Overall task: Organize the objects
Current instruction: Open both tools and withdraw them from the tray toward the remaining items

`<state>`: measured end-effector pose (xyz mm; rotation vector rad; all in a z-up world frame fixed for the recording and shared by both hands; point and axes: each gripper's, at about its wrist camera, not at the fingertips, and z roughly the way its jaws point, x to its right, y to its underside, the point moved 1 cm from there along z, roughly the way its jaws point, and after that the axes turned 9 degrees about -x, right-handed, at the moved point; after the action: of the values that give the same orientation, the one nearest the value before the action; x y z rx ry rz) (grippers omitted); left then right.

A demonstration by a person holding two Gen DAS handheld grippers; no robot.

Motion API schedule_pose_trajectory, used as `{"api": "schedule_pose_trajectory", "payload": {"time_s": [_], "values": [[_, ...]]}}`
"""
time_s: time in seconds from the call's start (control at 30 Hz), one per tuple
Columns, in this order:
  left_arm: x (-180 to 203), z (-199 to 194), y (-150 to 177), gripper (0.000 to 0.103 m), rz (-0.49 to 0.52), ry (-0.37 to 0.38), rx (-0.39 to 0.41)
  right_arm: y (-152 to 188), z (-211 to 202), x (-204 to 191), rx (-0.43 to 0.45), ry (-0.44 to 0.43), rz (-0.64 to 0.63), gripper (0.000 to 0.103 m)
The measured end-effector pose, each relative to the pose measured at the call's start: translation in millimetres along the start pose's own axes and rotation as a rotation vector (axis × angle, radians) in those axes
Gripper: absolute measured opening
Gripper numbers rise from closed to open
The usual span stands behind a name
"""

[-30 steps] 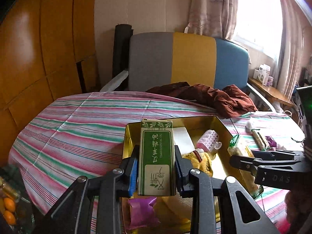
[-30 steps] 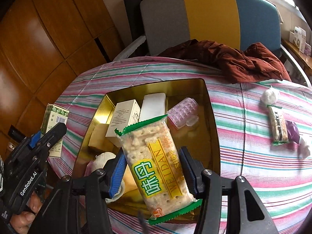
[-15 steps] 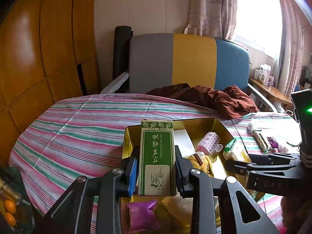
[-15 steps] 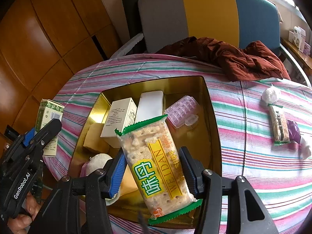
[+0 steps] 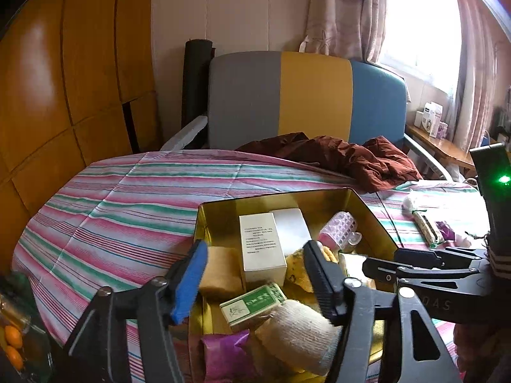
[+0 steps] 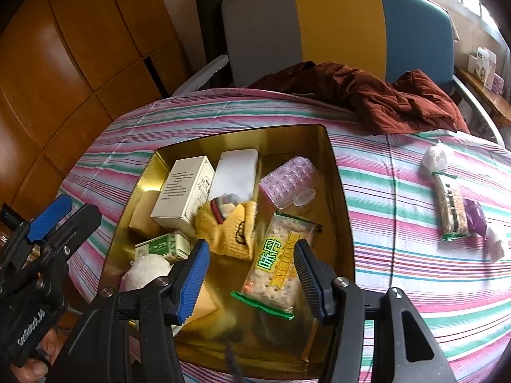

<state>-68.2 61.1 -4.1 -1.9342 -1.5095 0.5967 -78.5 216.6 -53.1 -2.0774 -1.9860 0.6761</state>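
- Both grippers, L & R, are being held w/ jaws spread, nothing gripped, over gold tin.
- Cracker pack & green box are lying inside tin.
- Leftover snack bar is lying outside tin, R-side; long axis is running away from the camera; R gripper judged nearer.

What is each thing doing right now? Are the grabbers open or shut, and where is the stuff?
Left gripper: open, holding nothing.
Right gripper: open, holding nothing.
Green box: lying in the tin.
Cracker pack: lying in the tin, free of the jaws.
Gold tin: open, no lid on.
Snack bar: lying on the tablecloth, outside the tin.
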Motion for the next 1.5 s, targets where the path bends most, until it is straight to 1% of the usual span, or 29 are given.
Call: {"api": "schedule_pose_trajectory", "payload": {"time_s": [0.27, 0.5, 0.67, 0.8, 0.9, 1.27, 1.5], "values": [[-6.4, -0.3, 4.2, 0.069, -0.021, 0.002, -0.005, 3.2, -15.0, -9.2, 0.053, 0.114, -0.045, 0.056], [-14.4, -3.8, 7.9, 0.069, -0.036, -0.015, -0.01, 10.8, -29.2, -19.0, 0.103, 0.168, -0.091, 0.056], [-12.9, -5.2, 9.9, 0.069, -0.03, -0.028, -0.018, 14.5, -41.5, -20.4, 0.143, 0.187, -0.106, 0.056], [-8.6, -5.7, 9.4, 0.069, -0.022, -0.028, -0.021, 17.2, -51.0, -19.6, 0.175, 0.217, -0.11, 0.056], [-2.8, -5.9, 8.4, 0.069, -0.01, -0.024, -0.024, 18.7, -56.8, -17.6, 0.189, 0.222, -0.109, 0.056], [19.5, -5.5, 2.0, 0.07, 0.04, -0.02, -0.026, 21.2, -63.2, -0.7, 0.207, 0.237, -0.081, 0.056], [35.5, -2.4, -2.6, 0.07, 0.079, -0.012, -0.03, 20.8, -58.4, 21.2, 0.185, 0.252, -0.053, 0.056]]}}
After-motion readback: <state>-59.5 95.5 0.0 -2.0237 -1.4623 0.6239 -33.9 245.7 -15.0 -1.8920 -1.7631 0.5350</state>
